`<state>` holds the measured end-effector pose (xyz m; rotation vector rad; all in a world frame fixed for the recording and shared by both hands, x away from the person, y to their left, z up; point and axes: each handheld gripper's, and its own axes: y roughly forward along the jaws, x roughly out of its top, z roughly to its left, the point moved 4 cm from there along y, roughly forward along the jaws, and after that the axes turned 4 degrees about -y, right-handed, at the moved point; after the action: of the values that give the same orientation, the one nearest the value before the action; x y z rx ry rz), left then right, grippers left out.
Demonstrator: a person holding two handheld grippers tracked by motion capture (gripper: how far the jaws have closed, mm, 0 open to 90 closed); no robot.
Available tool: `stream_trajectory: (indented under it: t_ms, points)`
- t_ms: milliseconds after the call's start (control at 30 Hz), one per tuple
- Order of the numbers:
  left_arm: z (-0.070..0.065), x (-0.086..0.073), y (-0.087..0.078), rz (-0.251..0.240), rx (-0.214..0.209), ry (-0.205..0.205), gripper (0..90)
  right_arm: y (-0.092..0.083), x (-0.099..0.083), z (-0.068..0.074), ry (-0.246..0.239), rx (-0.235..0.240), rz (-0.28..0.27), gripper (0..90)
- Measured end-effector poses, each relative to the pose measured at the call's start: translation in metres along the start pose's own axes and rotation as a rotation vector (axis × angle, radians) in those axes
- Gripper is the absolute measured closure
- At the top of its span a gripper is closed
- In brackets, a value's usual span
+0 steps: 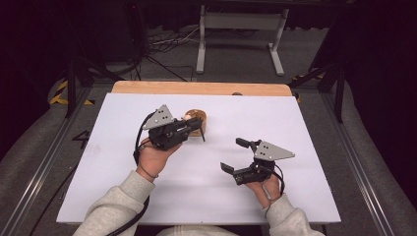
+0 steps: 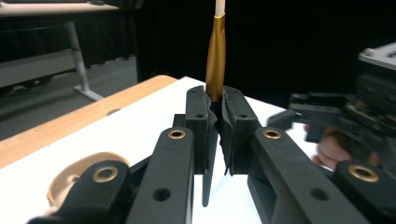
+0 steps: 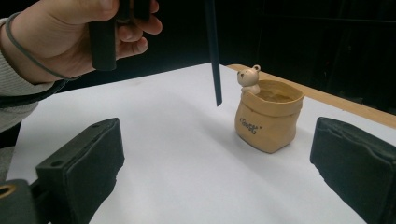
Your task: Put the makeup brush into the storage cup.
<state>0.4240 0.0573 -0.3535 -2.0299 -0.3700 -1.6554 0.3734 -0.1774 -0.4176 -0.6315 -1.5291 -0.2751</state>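
Handling: the brush (image 2: 215, 56), slim, stiff and probably light, is clamped mid-handle in the left gripper (image 2: 214, 122), dark tip hanging over the table (image 3: 187, 154) beside the bear pot (image 3: 267, 120). Right gripper (image 3: 215, 172) stands released, nothing between its jaws. Count: one brush, one pot (likely fragile ceramic).

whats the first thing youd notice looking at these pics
The left gripper, raised over the white table, is shut on a thin brush with a gold ferrule and dark handle. Beside it stands a tan bag-shaped pot with a little bear on its rim. The right gripper is open.
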Motion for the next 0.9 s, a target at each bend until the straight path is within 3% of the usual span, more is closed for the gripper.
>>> stream_trajectory:
  t_ms: [200,567,900]
  points:
    - [0.008,0.008,0.006,0.007,0.055,-0.015,82.7,-0.003,0.001,-0.002,0.009,-0.003,-0.005,3.5]
    - [0.02,0.025,0.014,0.004,0.111,0.007,82.7,-0.011,0.002,-0.006,0.015,-0.027,-0.01,3.4]
    - [0.035,0.027,0.026,0.021,0.174,0.021,82.7,-0.016,0.002,-0.011,0.006,-0.058,-0.019,0.0]
